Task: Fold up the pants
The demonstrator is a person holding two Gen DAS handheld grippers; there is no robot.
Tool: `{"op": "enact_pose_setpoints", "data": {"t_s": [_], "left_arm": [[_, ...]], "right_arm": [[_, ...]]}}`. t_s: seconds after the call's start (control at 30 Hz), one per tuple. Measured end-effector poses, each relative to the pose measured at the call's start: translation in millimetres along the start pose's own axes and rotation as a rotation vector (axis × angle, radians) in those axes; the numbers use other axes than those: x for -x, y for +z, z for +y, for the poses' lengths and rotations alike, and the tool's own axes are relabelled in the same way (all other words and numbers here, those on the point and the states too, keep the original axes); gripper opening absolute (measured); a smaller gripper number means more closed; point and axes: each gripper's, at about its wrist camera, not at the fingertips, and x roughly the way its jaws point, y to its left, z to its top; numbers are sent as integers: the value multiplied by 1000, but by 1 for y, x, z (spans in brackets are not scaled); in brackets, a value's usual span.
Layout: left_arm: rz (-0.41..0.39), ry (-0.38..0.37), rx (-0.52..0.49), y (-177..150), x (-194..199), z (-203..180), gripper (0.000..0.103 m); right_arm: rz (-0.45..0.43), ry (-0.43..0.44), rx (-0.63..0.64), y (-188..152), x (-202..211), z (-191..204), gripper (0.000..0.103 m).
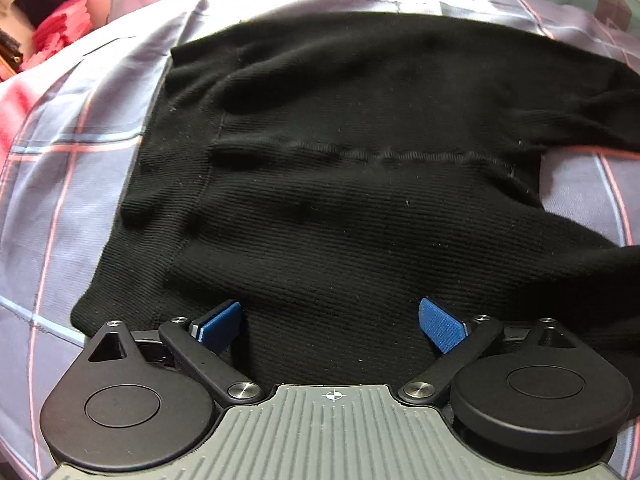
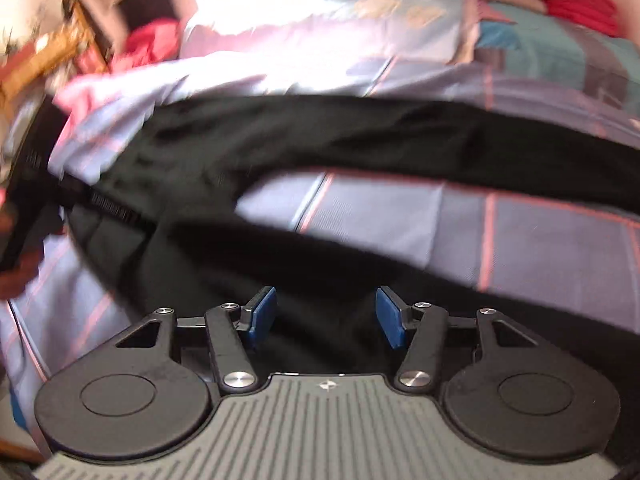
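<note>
- The pants (image 1: 340, 152) lay spread on the bed (image 1: 72, 184), directly ahead of both claws.
- The left claw (image 1: 330, 326) stood apart over the waist end, gripping nothing.
- The right claw (image 2: 326, 314) stood apart above one leg, likely positioned for pickup.

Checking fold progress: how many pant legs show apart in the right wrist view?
2. On the black ribbed knit pants, one leg runs across the plaid bedsheet farther from the camera; the other lies under the open right claw.
</note>
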Motion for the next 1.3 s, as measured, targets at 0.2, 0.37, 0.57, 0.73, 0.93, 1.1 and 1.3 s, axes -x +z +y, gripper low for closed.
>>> {"op": "enact_pose_setpoints", "data": {"t_s": [0.2, 0.37, 0.57, 0.73, 0.93, 1.1, 1.3], "left_arm": [[5, -18, 14, -20, 6, 24, 103], [31, -19, 35, -17, 8, 26, 103], [-9, -101, 0, -4, 17, 4, 103], [14, -37, -73, -2, 3, -10, 103], [45, -25, -48, 4, 0, -7, 103], [53, -8, -67, 8, -2, -10, 103], [51, -3, -74, 8, -1, -12, 103]], "right_arm": [[52, -20, 43, -23, 24, -1, 13], [-13, -22, -89, -18, 44, -18, 22], [-118, -270, -301, -49, 63, -73, 54], [-83, -344, -455, -82, 84, -117, 50], [-171, -366, -497, -84, 93, -155, 66], [-145, -497, -725, -103, 105, -210, 34], [-165, -425, -593, -87, 98, -174, 64]]}}
